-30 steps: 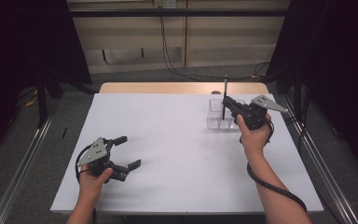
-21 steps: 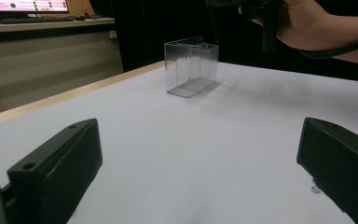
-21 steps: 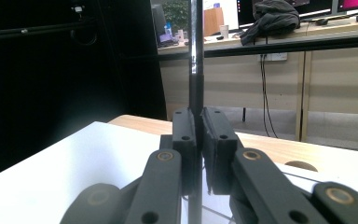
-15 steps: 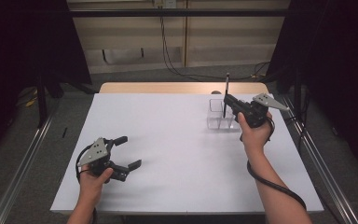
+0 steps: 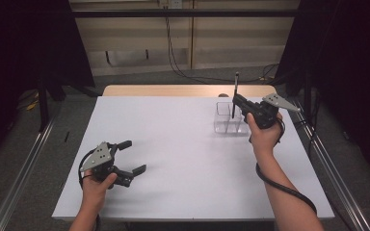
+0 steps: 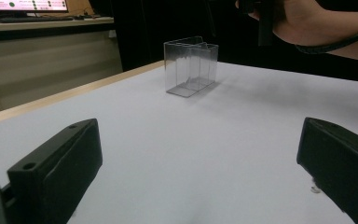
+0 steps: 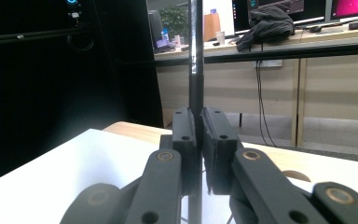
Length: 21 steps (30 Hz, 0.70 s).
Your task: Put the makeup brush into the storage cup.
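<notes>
Clear plastic container (image 5: 230,118) sits on the white table (image 5: 183,159), far right part, near the back edge. It is box-shaped with thin see-through walls and inner dividers that split it into compartments; in the left gripper view (image 6: 191,65) the visible compartments look empty, with only the floor seen through the walls. The exact compartment count is hard to tell.

Right gripper (image 5: 234,102) is clenched on a thin black rod (image 5: 235,94), held upright right over the container's right side. The rod's lower end reaches down toward the box; I cannot tell if the tip is inside a compartment or just above the rim. In the right gripper view the two jaws pinch the rod (image 7: 196,70) between them, and it stands vertical and runs out of the top of the frame.

Left gripper (image 5: 132,156) rests low on the near left of the table, jaws spread wide with nothing between them, well apart from the container.

Versus the earlier frames: almost no change. Both hands are in the same spots, the rod is still vertical over the box, and the left jaws are just as wide.

Materials: matte black jaws with screw holes, grey three-cornered plates on top of the grippers, smooth white tabletop with a light wood strip at the far edge, glossy transparent box.
</notes>
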{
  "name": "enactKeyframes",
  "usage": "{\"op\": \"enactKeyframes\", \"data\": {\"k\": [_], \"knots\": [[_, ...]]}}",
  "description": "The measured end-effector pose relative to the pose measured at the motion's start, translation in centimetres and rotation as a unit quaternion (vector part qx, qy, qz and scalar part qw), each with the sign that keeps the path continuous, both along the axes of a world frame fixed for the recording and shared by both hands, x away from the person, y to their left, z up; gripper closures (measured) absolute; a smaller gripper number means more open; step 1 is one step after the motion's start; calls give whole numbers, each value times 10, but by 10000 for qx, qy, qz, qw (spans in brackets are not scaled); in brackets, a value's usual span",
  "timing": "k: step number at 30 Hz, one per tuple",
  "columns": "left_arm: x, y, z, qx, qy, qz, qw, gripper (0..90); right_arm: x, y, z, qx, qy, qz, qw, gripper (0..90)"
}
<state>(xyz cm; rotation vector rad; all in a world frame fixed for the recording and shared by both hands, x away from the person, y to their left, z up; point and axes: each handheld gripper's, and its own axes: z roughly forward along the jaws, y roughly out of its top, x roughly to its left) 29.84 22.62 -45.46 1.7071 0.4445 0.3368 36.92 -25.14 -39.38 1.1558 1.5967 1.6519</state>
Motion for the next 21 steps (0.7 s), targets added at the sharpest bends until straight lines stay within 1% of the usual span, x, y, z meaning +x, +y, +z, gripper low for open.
{"op": "enactKeyframes", "data": {"k": [12,17,21], "knots": [[0,0,0,-24,9,-1,10000,0,4,-2,3,-4,-76,-52,10000,842],[0,1,0,-9,3,6,10000,0,6,-3,4,26,-52,-67,10000,842],[0,1,0,-7,-10,6,10000,0,8,-4,5,-3,-67,-76,9999,843]]}}
